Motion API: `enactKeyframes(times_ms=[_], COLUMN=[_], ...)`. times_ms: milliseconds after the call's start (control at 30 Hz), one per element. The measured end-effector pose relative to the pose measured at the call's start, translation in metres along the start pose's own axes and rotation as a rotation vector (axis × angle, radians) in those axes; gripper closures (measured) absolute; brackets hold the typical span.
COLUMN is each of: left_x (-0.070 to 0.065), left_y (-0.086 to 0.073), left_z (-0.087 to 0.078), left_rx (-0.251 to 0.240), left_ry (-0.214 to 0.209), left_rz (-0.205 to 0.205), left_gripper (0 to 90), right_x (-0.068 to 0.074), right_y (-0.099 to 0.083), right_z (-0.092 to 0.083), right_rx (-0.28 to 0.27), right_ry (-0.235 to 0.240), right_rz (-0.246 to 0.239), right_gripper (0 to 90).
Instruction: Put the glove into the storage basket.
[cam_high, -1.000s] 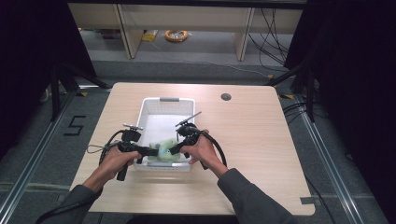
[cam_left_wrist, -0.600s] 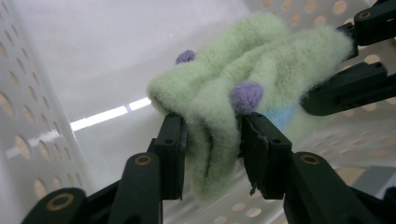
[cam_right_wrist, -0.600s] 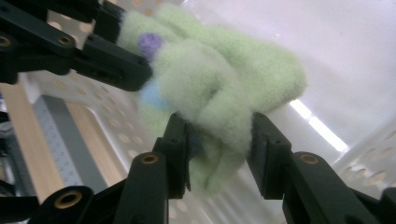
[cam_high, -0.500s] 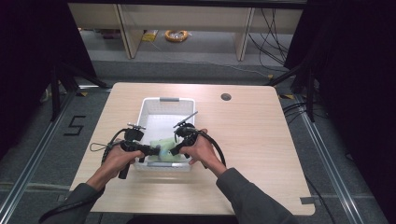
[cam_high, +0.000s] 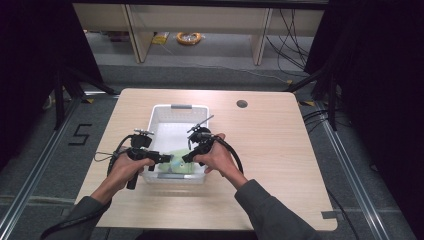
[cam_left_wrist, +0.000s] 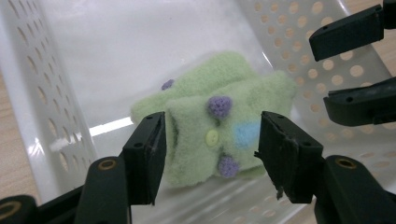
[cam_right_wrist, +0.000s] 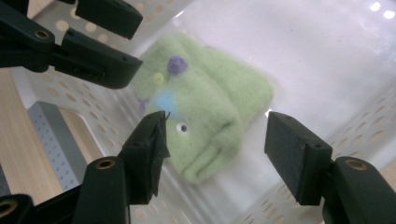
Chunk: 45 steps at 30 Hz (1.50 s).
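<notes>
1. I had both tools over the near end of the white basket (cam_high: 178, 107), which sat on the wooden table (cam_high: 280, 150), a little left of its middle.
2. The folded green fleece cloth (cam_high: 181, 166), dotted with purple, blue and yellow spots, lay on the basket floor at that near end, close to the front wall.
3. My left gripper (cam_high: 167, 158) had just been opening; in the left gripper view its jaws stood apart on either side of the cloth (cam_left_wrist: 212, 135), with nothing pressed between the pads.
4. My right gripper (cam_high: 186, 158) had likewise just been opening; in the right gripper view its jaws stood wide above the cloth (cam_right_wrist: 205, 105), clear of it.
5. I judged this to be the release step: the cloth rested in the basket under its own weight, and neither tool carried it.
6. The next move, as I read it, called for lifting both tools straight up and out over the near rim, then drawing them apart.
7. It also called for keeping the open jaws from snagging the fleece or knocking the perforated basket wall on the way out.
</notes>
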<state>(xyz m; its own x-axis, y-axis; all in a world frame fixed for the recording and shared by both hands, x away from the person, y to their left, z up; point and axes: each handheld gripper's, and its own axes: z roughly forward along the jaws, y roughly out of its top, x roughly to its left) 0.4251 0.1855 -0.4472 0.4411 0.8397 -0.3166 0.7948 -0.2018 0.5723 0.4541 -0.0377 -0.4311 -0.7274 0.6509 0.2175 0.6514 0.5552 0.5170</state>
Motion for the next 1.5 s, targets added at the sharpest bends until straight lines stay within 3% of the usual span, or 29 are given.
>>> enactKeyframes(times_ms=[267, 333, 500, 533, 567, 633, 700, 733, 767, 900, 967, 1000, 1067, 1100, 1200, 1233, 1333, 1500], left_x=[-0.006, -0.007, -0.012, -0.013, -0.014, -0.017, -0.019, -0.020, -0.021, -0.023, -0.025, -0.025, -0.027, -0.028, -0.030, -0.031, -0.035, -0.042], left_y=[-0.002, -0.002, -0.004, -0.004, -0.005, -0.006, -0.006, -0.006, -0.006, -0.007, -0.007, -0.008, -0.009, -0.009, -0.010, -0.011, -0.012, -0.015], left_z=[-0.006, -0.007, -0.012, -0.014, -0.015, -0.017, -0.018, -0.019, -0.020, -0.023, -0.023, -0.024, -0.024, -0.025, -0.026, -0.026, -0.027, -0.028], left_rx=[-0.016, -0.020, -0.050, -0.046, -0.048, -0.052, -0.062, -0.062, -0.064, -0.067, -0.081, -0.073, -0.076, -0.079, -0.082, -0.088, -0.094, -0.106], left_ry=[-0.011, -0.033, -0.041, -0.047, -0.051, -0.065, -0.069, -0.071, -0.072, -0.073, -0.066, -0.074, -0.081, -0.086, -0.099, -0.099, -0.104, -0.131], left_rz=[-0.010, -0.009, -0.017, -0.006, -0.004, -0.005, -0.006, -0.003, 0.000, 0.008, -0.013, 0.000, 0.001, 0.001, 0.009, 0.009, 0.015, 0.028], left_gripper=[34.3, 32.9, 29.5, 28.9, 28.4, 27.1, 26.8, 26.6, 26.4, 25.9, 24.9, 24.6, 24.5, 24.4, 23.6, 23.2, 21.5, 19.0], right_x=[-0.001, -0.001, -0.003, -0.005, -0.005, -0.006, -0.005, -0.007, -0.007, -0.010, -0.011, -0.012, -0.013, -0.014, -0.013, -0.014, -0.015, -0.014], right_y=[-0.003, -0.005, -0.009, -0.010, -0.011, -0.014, -0.016, -0.016, -0.017, -0.023, -0.025, -0.026, -0.028, -0.029, -0.032, -0.032, -0.035, -0.041], right_z=[-0.012, -0.016, -0.027, -0.029, -0.031, -0.037, -0.041, -0.041, -0.044, -0.050, -0.052, -0.051, -0.054, -0.055, -0.059, -0.059, -0.062, -0.068], right_rx=[-0.044, -0.053, -0.077, -0.102, -0.087, -0.113, -0.119, -0.133, -0.130, -0.150, -0.146, -0.160, -0.149, -0.167, -0.160, -0.179, -0.191, -0.201], right_ry=[-0.005, 0.004, 0.009, 0.014, 0.013, 0.026, 0.018, 0.017, 0.015, 0.024, 0.013, 0.034, 0.037, 0.028, 0.030, 0.050, 0.045, 0.057], right_rz=[-0.022, -0.031, -0.007, -0.036, -0.004, -0.024, 0.002, -0.017, 0.003, -0.002, 0.011, 0.000, 0.009, -0.011, 0.016, -0.003, -0.029, -0.006], right_gripper=[36.0, 35.8, 32.7, 32.5, 32.3, 31.9, 31.7, 31.5, 31.5, 31.4, 31.4, 31.4, 31.2, 31.1, 30.7, 30.5, 30.0, 29.7])
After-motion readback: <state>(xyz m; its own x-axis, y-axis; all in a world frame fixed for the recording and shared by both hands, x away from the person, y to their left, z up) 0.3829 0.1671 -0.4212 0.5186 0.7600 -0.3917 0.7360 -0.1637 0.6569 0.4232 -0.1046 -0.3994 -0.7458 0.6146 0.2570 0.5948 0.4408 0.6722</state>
